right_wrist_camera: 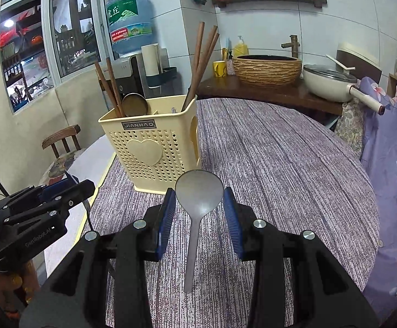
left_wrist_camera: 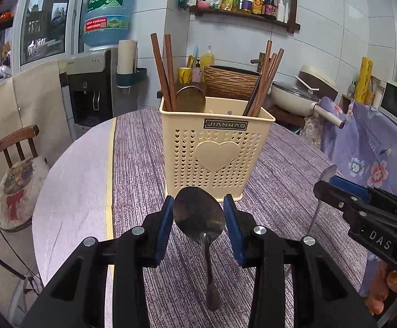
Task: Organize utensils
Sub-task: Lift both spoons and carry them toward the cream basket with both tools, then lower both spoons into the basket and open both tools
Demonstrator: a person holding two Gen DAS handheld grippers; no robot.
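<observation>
Each tool (left_wrist_camera: pixel 198 218) (right_wrist_camera: pixel 199 213) pinches a spoon (left_wrist_camera: pixel 198 213) (right_wrist_camera: pixel 199 188) by its bowl edges near the holder (left_wrist_camera: pixel 216 147); the thin, slick grip risks slipping or swinging before insertion.

Two spoons (left_wrist_camera: pixel 198 213) (right_wrist_camera: pixel 199 191), one cream utensil holder (left_wrist_camera: pixel 214 147), and about six wooden chopsticks (left_wrist_camera: pixel 168 73).

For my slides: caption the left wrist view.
Left tool grips a steel spoon by its bowl before the cream utensil holder.
</observation>
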